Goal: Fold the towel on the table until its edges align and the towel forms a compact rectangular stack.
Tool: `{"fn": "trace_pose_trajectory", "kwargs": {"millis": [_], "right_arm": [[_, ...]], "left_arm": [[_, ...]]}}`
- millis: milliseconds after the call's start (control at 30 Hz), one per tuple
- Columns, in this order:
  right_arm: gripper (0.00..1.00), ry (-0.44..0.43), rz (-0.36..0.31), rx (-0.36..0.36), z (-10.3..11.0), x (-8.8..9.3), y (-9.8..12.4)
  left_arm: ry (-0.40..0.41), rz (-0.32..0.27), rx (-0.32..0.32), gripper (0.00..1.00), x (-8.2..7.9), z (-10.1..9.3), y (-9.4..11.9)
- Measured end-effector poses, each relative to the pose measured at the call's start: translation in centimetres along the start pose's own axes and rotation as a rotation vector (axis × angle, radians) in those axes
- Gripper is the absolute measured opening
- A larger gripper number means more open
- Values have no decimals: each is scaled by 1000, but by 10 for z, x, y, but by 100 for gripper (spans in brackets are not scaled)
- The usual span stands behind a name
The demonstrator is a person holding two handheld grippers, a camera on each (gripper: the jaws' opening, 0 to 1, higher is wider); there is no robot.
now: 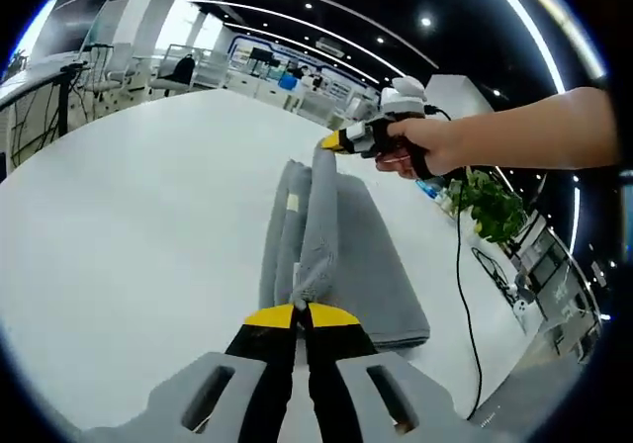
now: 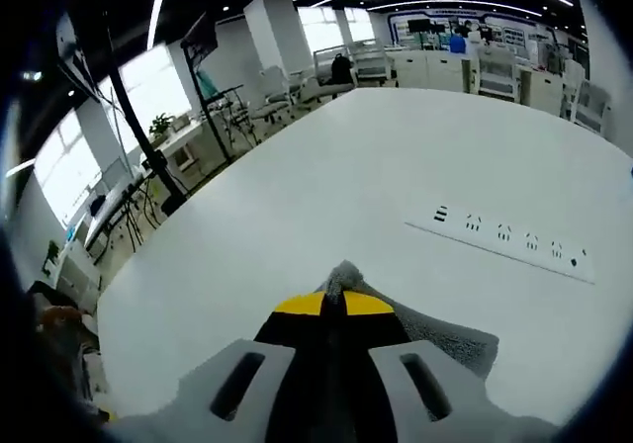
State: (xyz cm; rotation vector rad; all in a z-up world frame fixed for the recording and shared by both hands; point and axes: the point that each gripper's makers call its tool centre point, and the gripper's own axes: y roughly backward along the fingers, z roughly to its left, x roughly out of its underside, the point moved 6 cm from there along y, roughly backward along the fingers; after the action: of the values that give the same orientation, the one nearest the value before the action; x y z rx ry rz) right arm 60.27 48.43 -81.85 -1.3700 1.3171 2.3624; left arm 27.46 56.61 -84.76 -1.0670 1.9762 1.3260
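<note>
Pinching opposite ends of a raised fold, the left gripper (image 1: 301, 316) and right gripper (image 2: 333, 303) lift the soft, limp grey towel (image 1: 371, 265) off the white table (image 1: 138, 225); corners look the surest hold.

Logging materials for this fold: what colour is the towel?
Grey, the towel is plain; clearest in the left gripper view.

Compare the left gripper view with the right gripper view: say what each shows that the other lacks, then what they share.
Left gripper view alone: the towel's folded length on the table, the right gripper pinching its far end in a person's hand, and a green plant. Right gripper view alone: a white power strip lying on the table. Both share the white table, the grey towel, and yellow-tipped jaws shut on towel cloth, the left gripper at the near end.
</note>
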Motion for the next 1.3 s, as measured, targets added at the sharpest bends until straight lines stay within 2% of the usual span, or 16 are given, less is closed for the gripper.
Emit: {"fn": "trace_pose_trajectory", "kwargs": {"millis": [100,133,233,300,400,567,667,767,833,1033,1167,1300], "right_arm": [[10,2,-30,-21,2,1,-1],[12,-13,-16,-25,3,2,-1],[14,9,-3,-22,2,4,-2],[14,17,-8,-15,-2,2,0],[16,-12,-18,-15,-8,-1,4],[17,-20,-35,0,-13,-4,25],[19,-27,-48,6,-16,-8,24],[19,-22,-52,7,-15,-10,32],[20,-17,-57,9,-16,-10,39],[21,0,-72,11,-23,-3,51],[22,5,-63,24,-34,4,61],[25,6,-82,42,-44,7,76]], "left_arm": [[11,15,4,4,3,2,1],[0,12,3,5,2,1,2],[-24,15,-9,9,4,2,7],[7,9,1,10,4,3,9],[-15,4,-6,11,5,4,11],[-39,-35,-18,12,-6,7,17],[-79,-58,-44,12,-15,10,23],[-82,-55,-44,13,-17,13,22],[-128,-56,-36,13,-21,10,18],[-188,-42,2,13,-23,-1,9],[-200,-34,11,13,-22,2,9],[-221,-33,16,13,-30,8,10]]}}
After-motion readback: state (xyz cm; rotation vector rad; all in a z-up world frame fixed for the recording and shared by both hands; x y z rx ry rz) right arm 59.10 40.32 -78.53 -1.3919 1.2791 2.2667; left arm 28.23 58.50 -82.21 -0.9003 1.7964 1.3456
